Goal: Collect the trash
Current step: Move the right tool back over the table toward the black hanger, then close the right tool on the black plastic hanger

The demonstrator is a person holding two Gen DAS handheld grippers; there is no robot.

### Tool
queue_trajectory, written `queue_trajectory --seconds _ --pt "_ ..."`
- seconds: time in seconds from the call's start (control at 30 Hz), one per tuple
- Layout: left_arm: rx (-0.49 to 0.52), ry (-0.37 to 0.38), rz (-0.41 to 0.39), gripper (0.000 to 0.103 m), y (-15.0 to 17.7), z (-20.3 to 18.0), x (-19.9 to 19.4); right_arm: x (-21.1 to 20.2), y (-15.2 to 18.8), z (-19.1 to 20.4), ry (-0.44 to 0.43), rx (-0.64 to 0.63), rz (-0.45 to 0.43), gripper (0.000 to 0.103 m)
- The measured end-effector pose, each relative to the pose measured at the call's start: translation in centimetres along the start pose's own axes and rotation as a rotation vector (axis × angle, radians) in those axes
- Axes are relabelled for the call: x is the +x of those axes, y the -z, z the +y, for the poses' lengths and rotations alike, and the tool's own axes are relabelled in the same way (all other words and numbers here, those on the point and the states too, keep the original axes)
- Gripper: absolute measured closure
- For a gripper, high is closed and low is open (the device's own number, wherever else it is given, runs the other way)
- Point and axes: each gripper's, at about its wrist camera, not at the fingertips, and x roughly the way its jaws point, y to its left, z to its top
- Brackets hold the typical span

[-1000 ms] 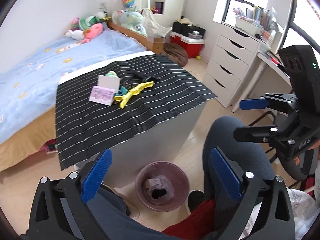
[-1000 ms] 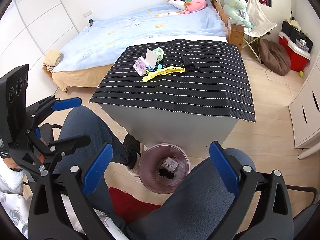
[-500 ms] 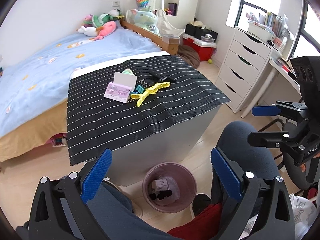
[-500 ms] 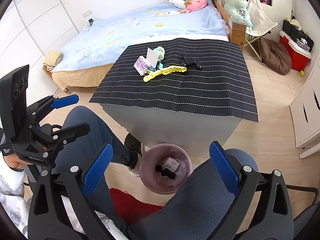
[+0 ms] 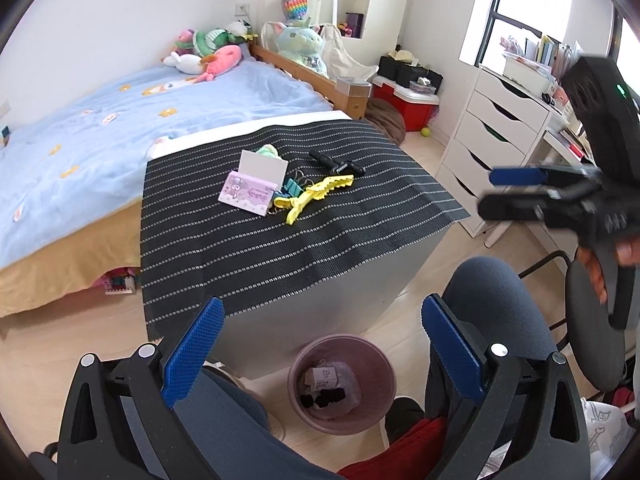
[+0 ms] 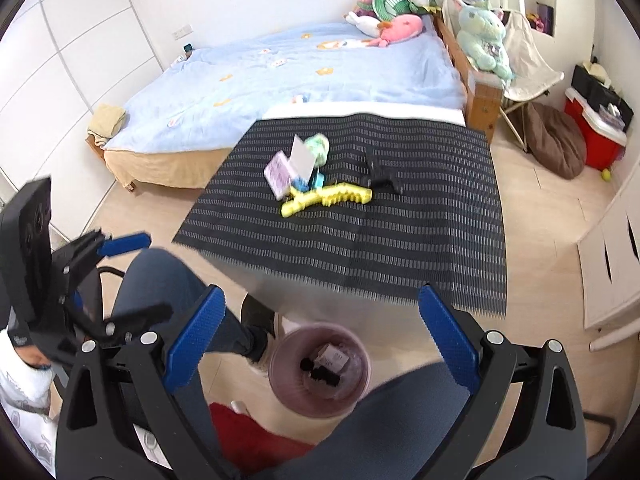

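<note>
1. Pink plastic: the bin [image 5: 342, 384] stands on the wood floor in front of the table [image 5: 320, 300], between your knees; a white box and dark scraps lie in it.
2. Your left gripper [image 5: 320, 352] is spread wide and empty, held above the bin.
3. Your right gripper [image 6: 320, 344] is likewise released, nothing between its blue pads [image 6: 196, 340].
4. On the striped mat [image 5: 248, 248] lie a pink card [image 5: 248, 196], a yellow clip [image 5: 316, 196], teal binder clips [image 5: 294, 188] and a black tool [image 5: 336, 164], clustered near the mat's middle.
</note>
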Motion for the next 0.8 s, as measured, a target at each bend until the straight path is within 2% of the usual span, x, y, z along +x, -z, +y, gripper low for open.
queue_trajectory --seconds 0.33,0.57,0.8 --pt "0.001 -0.01 -0.033 0.008 -1.7 0.8 -0.2 5.1 -7.0 -1.8 0.082 -0.11 0.04 0.007" --pt "-0.011 -0.012 -0.036 0.008 -2.0 1.6 0.0 10.3 -10.9 -3.4 0.109 -0.141 0.127 0.007" --pt "-0.033 -0.023 -0.029 0.008 -1.8 2.7 0.1 15.6 -13.0 -4.7 0.085 -0.125 0.24 0.007"
